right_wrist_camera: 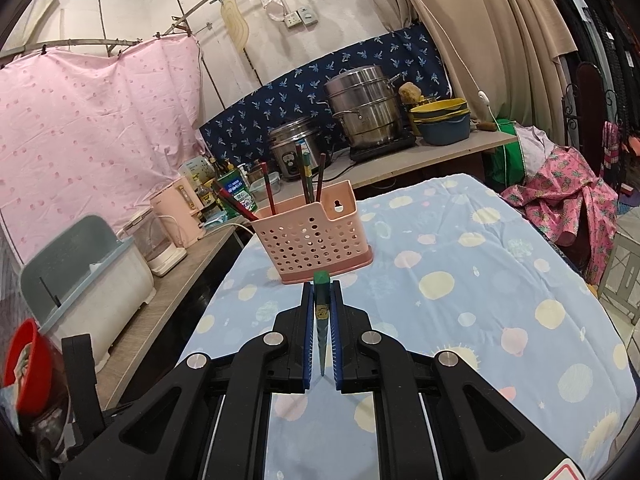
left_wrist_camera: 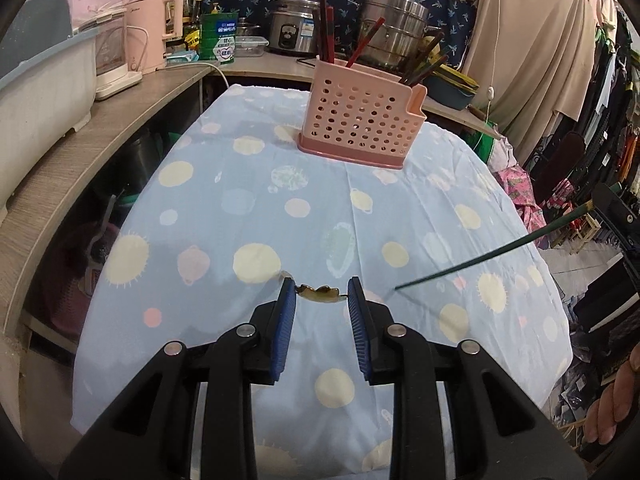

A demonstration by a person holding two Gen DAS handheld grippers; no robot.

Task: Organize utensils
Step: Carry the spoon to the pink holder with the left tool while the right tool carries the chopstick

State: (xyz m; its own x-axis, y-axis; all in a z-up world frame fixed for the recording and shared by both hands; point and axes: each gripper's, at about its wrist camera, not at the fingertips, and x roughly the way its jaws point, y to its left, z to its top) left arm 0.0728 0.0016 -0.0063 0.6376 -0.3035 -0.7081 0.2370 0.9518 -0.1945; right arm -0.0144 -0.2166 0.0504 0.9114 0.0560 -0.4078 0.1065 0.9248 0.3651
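The right gripper (right_wrist_camera: 322,296) pinches a green chopstick (right_wrist_camera: 321,312) bearing a small gold mark, unreadable. The left gripper (left_wrist_camera: 322,292) grips a small brownish piece (left_wrist_camera: 320,294) by its edges above the cloth (left_wrist_camera: 240,208). The pink basket (left_wrist_camera: 360,120) holds chopsticks (left_wrist_camera: 326,28); behind it, a green tin (left_wrist_camera: 218,38) has blue labels too blurred to read.
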